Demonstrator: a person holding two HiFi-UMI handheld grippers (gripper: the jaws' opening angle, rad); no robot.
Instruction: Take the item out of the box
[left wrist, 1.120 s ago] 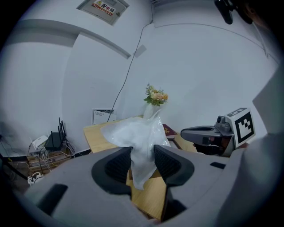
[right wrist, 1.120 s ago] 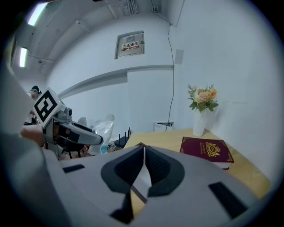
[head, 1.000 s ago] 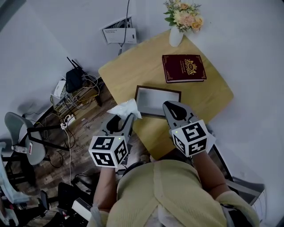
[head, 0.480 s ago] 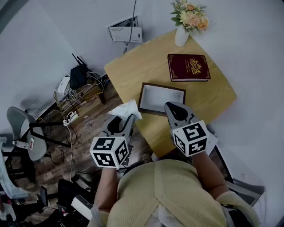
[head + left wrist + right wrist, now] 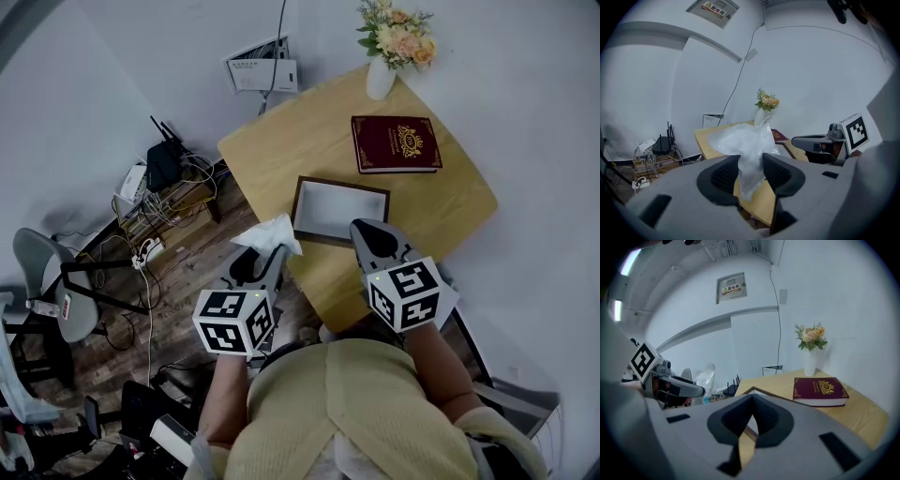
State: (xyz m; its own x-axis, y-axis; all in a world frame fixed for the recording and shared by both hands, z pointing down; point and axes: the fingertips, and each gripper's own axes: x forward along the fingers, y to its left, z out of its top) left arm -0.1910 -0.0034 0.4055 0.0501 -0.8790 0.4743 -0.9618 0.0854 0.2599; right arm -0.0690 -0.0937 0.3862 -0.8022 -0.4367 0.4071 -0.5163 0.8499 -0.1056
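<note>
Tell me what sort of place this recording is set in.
Likely an office or lab corner: a router beside tangled cables, a grey office chair, and a wooden table.

The table (image 5: 281,145) is viewed from well above by the head view, faced steeply down. By each gripper view it is viewed from close beside its near edge, low and almost level. The book (image 5: 394,143) and the vase (image 5: 380,80) on it are shared by all three views.
</note>
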